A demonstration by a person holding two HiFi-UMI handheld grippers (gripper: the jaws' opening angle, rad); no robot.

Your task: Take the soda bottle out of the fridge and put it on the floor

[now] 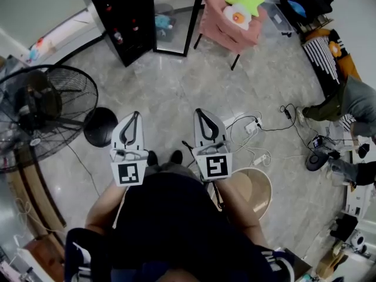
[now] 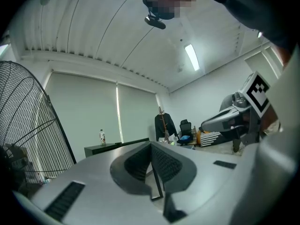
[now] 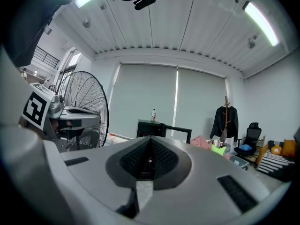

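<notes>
Small red-marked soda bottle (image 1: 118,37) inside the open black fridge (image 1: 144,10)

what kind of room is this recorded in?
Probably an office or lab workspace: a black mini fridge, an office chair, a coat stand, and loose cables across the tile floor.

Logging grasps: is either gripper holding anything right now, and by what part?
Nothing is held: the left gripper and right gripper are both shut and empty.
</notes>
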